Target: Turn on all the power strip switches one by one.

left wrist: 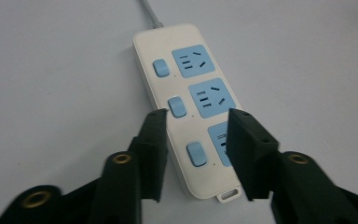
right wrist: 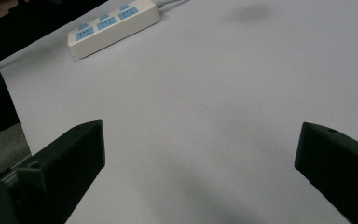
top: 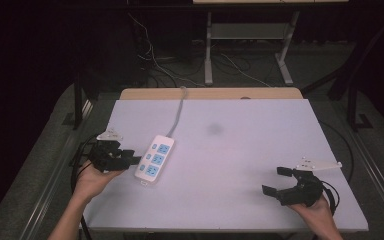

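One power strip [left wrist: 186, 109] lies between the left tongs [left wrist: 198, 116].

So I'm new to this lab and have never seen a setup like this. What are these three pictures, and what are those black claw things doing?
The black claws are hand-held grippers: a person holds one in each hand and works with them at a table covered in pale sheet.

The high view comes from a fixed camera above the person's side, looking forward and down. There the left gripper is at the left and the right gripper at the right.

The other two pictures come from small cameras riding on the grippers, each looking along its own two black jaws.

On the table lies a white power strip with three blue sockets, three blue switches and a grey cable running off the far edge.

The left gripper hovers at the strip's near end, jaws partly closed, gripping nothing. The right gripper is wide open over bare table.
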Demonstrator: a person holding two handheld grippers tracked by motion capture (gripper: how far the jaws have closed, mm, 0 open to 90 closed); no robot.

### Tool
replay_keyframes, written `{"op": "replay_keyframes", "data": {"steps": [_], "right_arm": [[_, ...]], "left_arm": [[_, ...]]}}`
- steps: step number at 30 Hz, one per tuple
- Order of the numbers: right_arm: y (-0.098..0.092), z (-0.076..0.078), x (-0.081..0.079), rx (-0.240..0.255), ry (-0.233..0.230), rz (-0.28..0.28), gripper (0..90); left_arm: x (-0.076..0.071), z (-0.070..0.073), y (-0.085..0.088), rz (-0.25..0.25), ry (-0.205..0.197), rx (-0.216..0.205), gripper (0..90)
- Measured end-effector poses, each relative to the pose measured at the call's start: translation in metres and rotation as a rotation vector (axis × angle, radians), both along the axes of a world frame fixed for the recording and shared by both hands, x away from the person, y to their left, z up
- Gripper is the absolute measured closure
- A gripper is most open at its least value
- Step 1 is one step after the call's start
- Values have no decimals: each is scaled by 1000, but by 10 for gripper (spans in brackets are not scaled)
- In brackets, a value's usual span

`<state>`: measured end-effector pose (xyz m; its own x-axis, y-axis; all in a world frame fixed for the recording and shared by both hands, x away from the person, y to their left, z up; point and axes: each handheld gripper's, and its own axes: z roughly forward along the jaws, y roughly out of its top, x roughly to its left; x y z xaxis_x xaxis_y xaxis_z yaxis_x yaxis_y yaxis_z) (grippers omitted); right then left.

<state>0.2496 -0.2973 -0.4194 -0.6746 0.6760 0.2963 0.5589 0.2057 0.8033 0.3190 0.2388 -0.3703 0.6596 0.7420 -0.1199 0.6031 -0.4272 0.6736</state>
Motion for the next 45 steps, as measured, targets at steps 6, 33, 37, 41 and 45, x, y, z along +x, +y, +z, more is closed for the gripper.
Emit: {"op": "replay_keyframes", "data": {"steps": [6,33,37,41,45], "right_arm": [[0,0,0,0,1,3,15],[1,-1,0,-7,0,16,15],[2,-1,0,-11,3,17,15],[2,-1,0,-11,2,18,15],[2,-1,0,-11,2,18,15]], "left_arm": [[3,-1,2,15,13,0,869],[10,-21,-9,-44,95,74,892],[10,-24,-9,-42,99,68,892],[11,-25,-9,-41,100,68,892],[12,-27,-10,-38,100,63,892]]}}
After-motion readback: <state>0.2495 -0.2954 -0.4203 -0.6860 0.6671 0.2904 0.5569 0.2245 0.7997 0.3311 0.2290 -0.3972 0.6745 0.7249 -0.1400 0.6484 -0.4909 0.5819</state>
